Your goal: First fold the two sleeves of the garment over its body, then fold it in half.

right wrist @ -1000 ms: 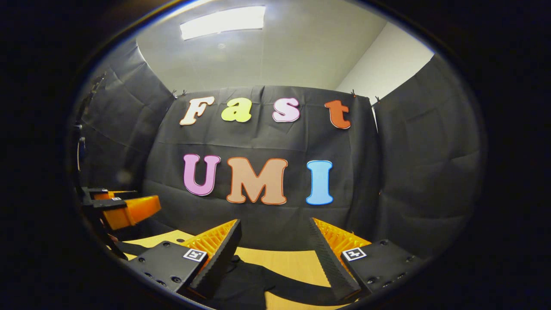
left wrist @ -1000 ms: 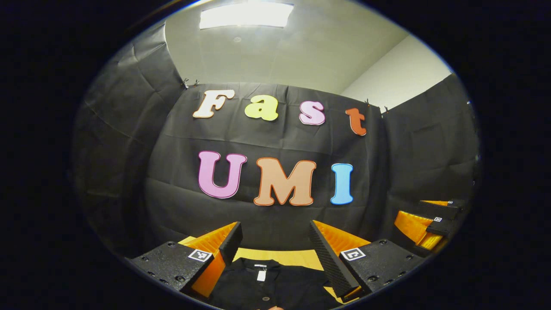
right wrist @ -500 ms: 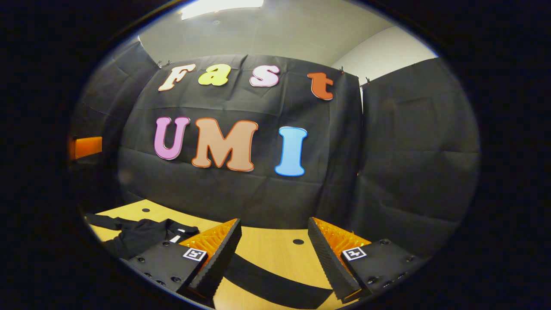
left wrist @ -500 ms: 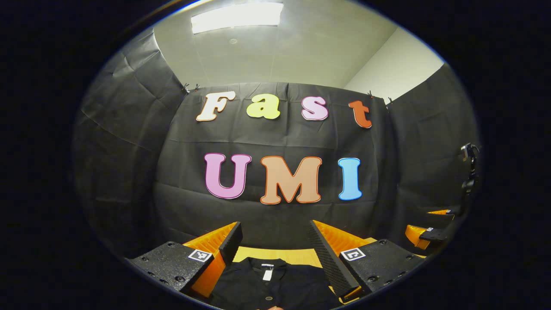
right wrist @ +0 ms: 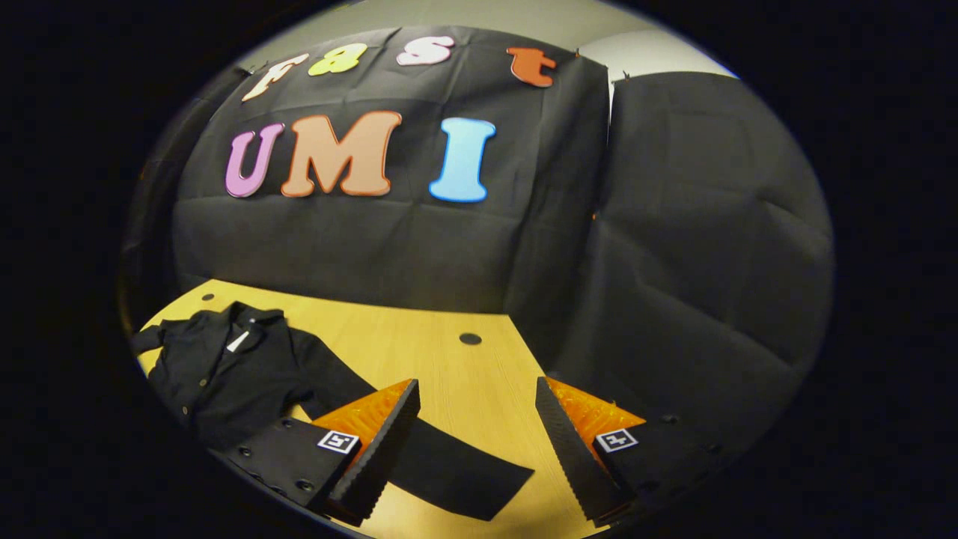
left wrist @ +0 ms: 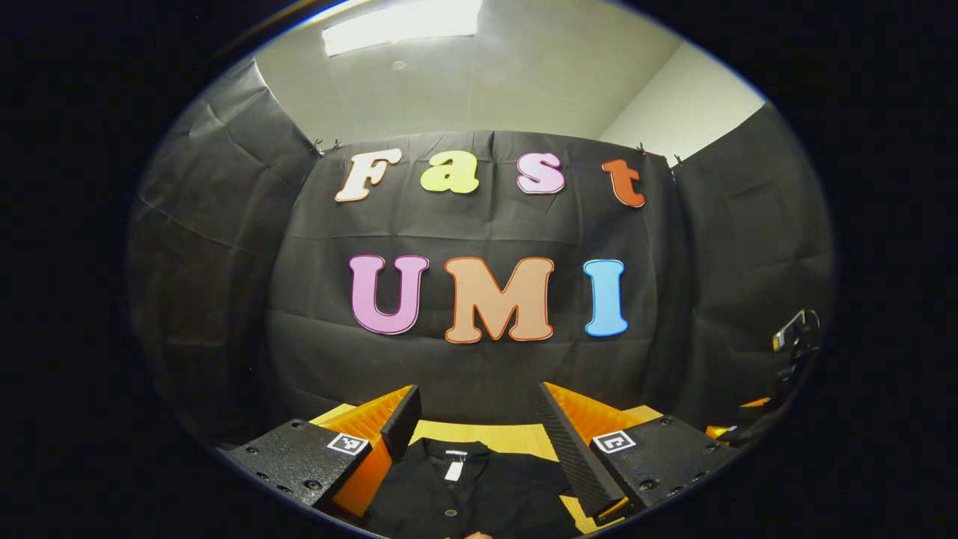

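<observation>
On the wooden table (right wrist: 419, 352) lies a black button-front shirt (right wrist: 224, 367), flat, collar toward the booth wall, one long sleeve (right wrist: 449, 468) stretched out straight. Right gripper (right wrist: 479, 442) hangs above that sleeve's cuff end, jaws wide apart, holding nothing. Left gripper (left wrist: 479, 442) hovers over the collar, equally wide and empty. Soft, light cloth, I'd say: it'll droop and slide, so pinch near the cuff hem.

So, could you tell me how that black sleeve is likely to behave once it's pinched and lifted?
The sleeve lies flat and thin on the table, so it will probably droop limply. It looks light. Being attached to the shirt, it may tug the body along.
</observation>
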Demonstrator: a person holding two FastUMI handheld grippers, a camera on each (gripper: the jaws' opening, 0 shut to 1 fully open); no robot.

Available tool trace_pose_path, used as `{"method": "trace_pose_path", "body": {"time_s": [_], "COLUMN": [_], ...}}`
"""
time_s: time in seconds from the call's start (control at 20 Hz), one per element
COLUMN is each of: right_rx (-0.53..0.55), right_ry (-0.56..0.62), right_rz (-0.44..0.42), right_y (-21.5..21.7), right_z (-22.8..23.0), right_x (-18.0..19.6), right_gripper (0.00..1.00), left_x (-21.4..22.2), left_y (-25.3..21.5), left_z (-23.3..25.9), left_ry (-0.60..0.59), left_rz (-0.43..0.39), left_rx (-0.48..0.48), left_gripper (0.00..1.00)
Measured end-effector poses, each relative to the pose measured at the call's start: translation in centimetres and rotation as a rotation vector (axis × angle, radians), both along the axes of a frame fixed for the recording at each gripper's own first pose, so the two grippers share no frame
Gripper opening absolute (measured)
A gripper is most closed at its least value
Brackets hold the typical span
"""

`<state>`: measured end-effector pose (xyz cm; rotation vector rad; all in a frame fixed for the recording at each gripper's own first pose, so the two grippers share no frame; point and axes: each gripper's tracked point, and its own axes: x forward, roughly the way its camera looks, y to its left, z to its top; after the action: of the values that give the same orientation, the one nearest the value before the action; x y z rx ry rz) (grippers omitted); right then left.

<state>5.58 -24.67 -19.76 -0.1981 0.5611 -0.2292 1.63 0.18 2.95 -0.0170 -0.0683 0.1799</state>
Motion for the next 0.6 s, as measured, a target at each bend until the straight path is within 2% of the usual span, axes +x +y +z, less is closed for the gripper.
{"method": "trace_pose_path", "body": {"time_s": [0.35,0.6], "right_rx": [0.074,0.077], "right_ry": [0.251,0.360], "right_rz": [-0.069,-0.062], "right_y": [-4.3,-6.2], "right_z": [-9.4,-13.0], "right_x": [-0.8,-2.3], "right_gripper": [0.99,1.00], "left_x": [1.2,1.9], "left_y": [-1.3,-2.7], "left_z": [-1.6,-2.4], "left_ry": [0.036,0.062], "left_rz": [0.056,0.075], "left_rx": [0.007,0.020], "left_gripper": [0.94,0.94]}}
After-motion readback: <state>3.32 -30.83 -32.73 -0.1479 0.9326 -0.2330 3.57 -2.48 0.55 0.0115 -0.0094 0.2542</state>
